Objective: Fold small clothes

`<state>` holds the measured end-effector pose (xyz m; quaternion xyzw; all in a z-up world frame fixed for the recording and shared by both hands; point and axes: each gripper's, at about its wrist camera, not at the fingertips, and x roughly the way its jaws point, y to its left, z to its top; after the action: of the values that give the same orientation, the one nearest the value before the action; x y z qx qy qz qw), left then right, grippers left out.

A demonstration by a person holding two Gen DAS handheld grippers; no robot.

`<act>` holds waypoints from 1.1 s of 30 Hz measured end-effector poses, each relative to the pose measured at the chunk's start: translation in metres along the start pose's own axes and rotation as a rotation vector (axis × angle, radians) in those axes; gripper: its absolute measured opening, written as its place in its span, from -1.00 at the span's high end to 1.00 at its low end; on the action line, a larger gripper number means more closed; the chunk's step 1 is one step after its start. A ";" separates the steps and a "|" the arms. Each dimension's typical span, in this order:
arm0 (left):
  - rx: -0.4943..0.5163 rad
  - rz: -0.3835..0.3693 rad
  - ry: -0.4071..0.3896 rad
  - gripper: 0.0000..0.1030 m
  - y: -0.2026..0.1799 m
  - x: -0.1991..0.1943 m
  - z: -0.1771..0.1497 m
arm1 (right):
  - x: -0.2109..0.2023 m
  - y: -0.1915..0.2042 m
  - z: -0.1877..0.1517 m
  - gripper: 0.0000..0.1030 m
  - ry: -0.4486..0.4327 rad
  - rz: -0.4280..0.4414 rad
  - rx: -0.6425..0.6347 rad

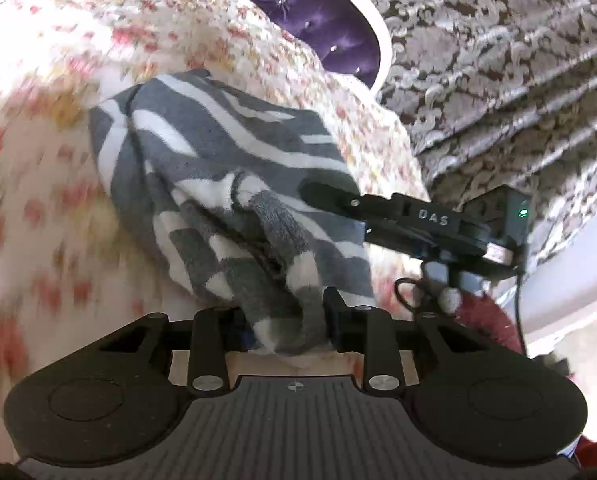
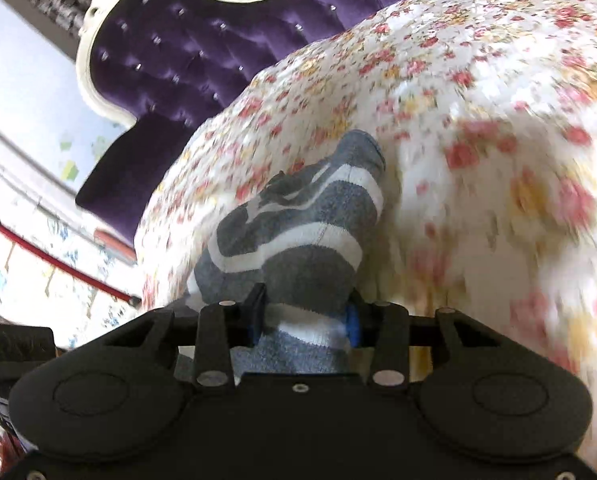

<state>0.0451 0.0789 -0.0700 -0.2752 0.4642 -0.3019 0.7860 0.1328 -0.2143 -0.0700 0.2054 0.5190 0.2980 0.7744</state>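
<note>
A small grey garment with white stripes (image 1: 226,168) hangs bunched over the floral bedspread (image 1: 38,128). My left gripper (image 1: 286,320) is shut on its lower edge. My right gripper (image 1: 326,196) reaches in from the right and pinches the same cloth higher up. In the right wrist view the garment (image 2: 294,216) is bunched between the right gripper's (image 2: 304,316) fingers, with blue pads showing at each side. The cloth hides both grippers' fingertips.
A purple tufted headboard with a white frame (image 2: 166,52) stands behind the bed. Patterned grey-brown wallpaper (image 1: 498,60) fills the right of the left wrist view. A red rod (image 2: 58,264) and floral wall lie left of the bed.
</note>
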 end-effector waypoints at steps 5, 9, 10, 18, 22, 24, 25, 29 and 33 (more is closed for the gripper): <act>0.004 0.107 -0.083 0.34 0.009 -0.018 -0.035 | -0.022 0.012 -0.035 -0.21 -0.060 -0.056 -0.039; 0.015 0.204 -0.151 0.29 0.009 -0.030 -0.048 | -0.030 0.021 -0.054 -0.37 -0.103 -0.137 -0.093; 0.017 0.226 -0.168 0.29 0.007 -0.034 -0.050 | -0.033 0.021 -0.059 -0.40 -0.109 -0.147 -0.097; 0.195 0.382 -0.365 -0.01 -0.039 -0.056 -0.058 | -0.036 0.034 -0.085 -0.50 -0.151 -0.226 -0.182; 0.304 0.415 -0.419 -0.18 -0.062 -0.044 -0.049 | -0.037 0.037 -0.092 -0.50 -0.163 -0.244 -0.201; 0.336 0.435 -0.435 -0.27 -0.065 -0.033 -0.043 | -0.038 0.038 -0.093 -0.50 -0.169 -0.247 -0.203; 0.342 0.454 -0.439 -0.28 -0.063 -0.029 -0.042 | -0.039 0.039 -0.094 -0.50 -0.171 -0.251 -0.209; 0.335 0.567 -0.415 -0.28 -0.050 -0.008 -0.035 | -0.043 0.042 -0.095 -0.52 -0.184 -0.264 -0.228; 0.270 0.607 -0.355 -0.33 -0.023 0.000 -0.038 | -0.048 0.044 -0.096 -0.66 -0.205 -0.296 -0.254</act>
<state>0.0061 0.0578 -0.0693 -0.0670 0.3370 -0.0612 0.9371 0.0193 -0.2134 -0.0452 0.0570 0.4205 0.2215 0.8780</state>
